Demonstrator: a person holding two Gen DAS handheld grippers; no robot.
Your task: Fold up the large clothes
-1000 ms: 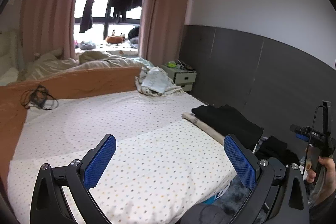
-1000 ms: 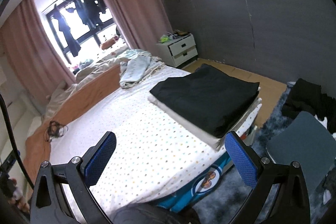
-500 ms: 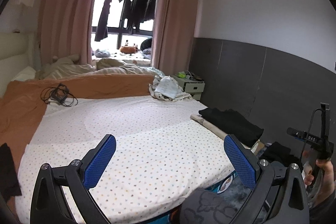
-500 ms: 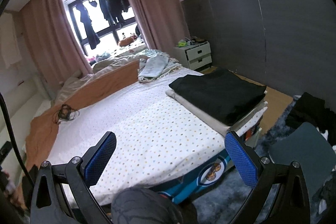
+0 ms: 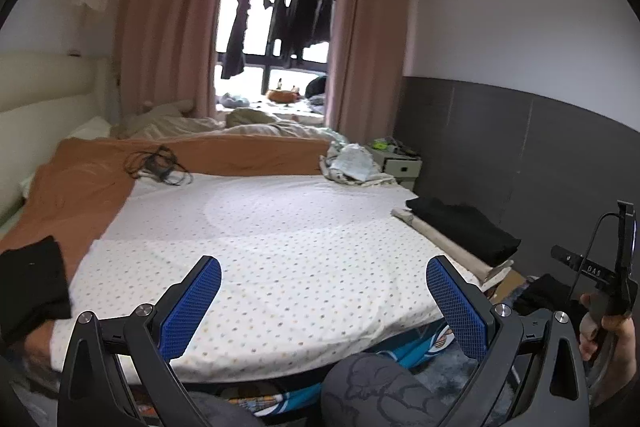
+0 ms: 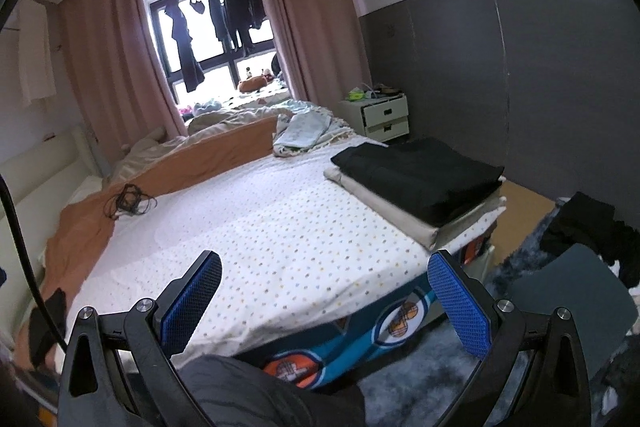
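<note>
Left gripper [image 5: 323,301]: black two-finger tongs with blue textured pads, spread wide, nothing between them, held in the air above the near edge of the bed. Right gripper [image 6: 325,297]: same make, likewise spread wide and empty, above the near right part of the bed; in the left wrist view it shows at the right edge, gripped by a hand [image 5: 608,327]. Bed with white polka-dot sheet [image 5: 280,247]: large, flat, mostly bare in the middle. Folded black garment [image 6: 420,175]: lies on top of a folded beige cloth [image 6: 384,205], the two stacked at the right edge of the bed, well apart from both grippers. Loose black garment [image 5: 30,287]: dark cloth at the near left corner of the bed, partly cut off by the frame — shape unclear. Orange-brown blanket [image 5: 100,179]: spread across the far and left side of the bed, a tangle of black cable [image 5: 156,163] lying on it. Crumpled pale-blue and white cloth [image 6: 304,133]: at the far right corner of the bed. White two-drawer bedside cabinet [image 6: 384,117]: against the grey wall panel. Pink curtains [image 5: 168,39]: flank a window hung with dark clothes.
</note>
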